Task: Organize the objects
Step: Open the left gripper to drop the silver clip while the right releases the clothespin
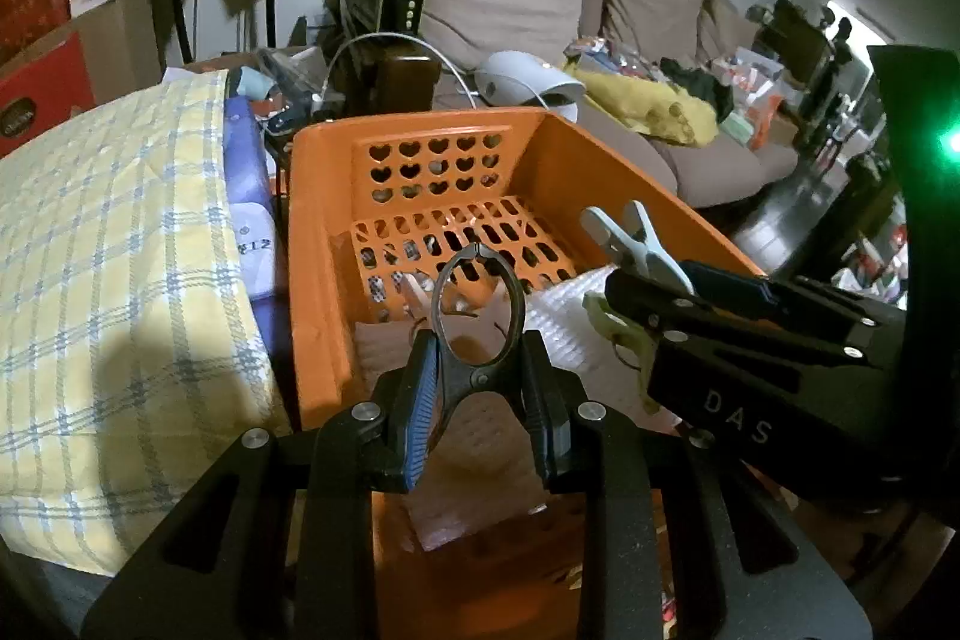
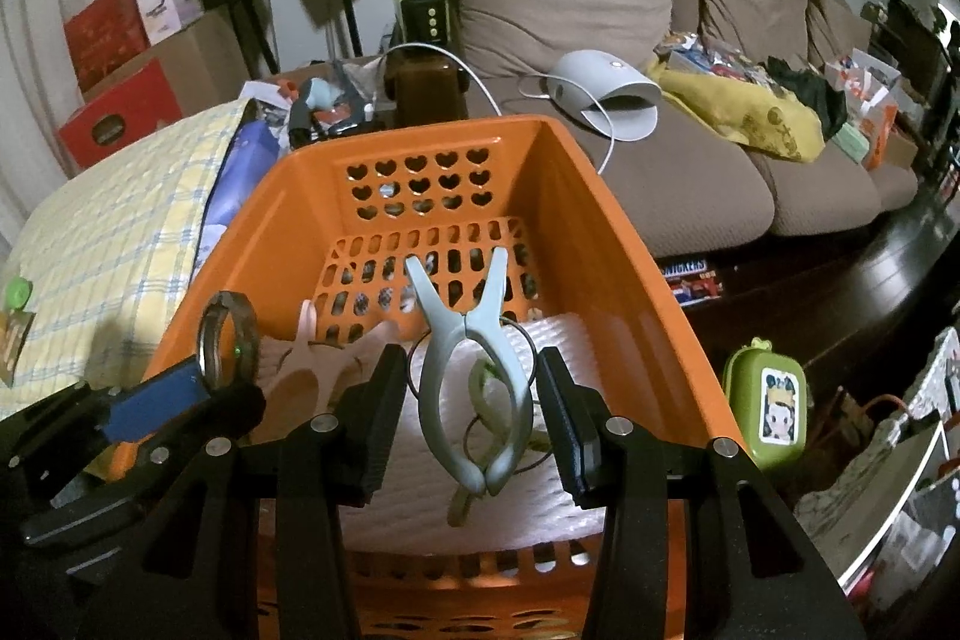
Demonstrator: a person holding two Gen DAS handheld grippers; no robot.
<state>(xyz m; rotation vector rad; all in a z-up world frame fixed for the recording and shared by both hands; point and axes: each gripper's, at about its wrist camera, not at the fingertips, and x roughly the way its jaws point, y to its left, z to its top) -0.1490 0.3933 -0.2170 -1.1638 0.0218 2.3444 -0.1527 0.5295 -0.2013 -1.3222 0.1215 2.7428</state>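
Note:
An orange plastic basket (image 1: 318,244) with heart-shaped holes stands in front of me; it also shows in the right wrist view (image 2: 600,220). My left gripper (image 1: 480,376) is shut on a black clothes peg (image 1: 477,316), held over the basket's near end. My right gripper (image 2: 474,418) is open; a grey clothes peg (image 2: 474,370) sits loose between its fingers, handles pointing away, above white padding (image 2: 480,508) in the basket. A pale pink peg (image 2: 312,346) and a green peg (image 2: 480,388) lie inside. The right gripper (image 1: 672,280) with the grey peg (image 1: 630,238) shows in the left view.
A yellow checked pillow (image 1: 108,250) lies left of the basket. A brown sofa (image 2: 690,160) behind carries a white device (image 2: 600,94), yellow cloth and clutter. A green case (image 2: 768,406) sits right of the basket. Speakers and boxes stand at the back left.

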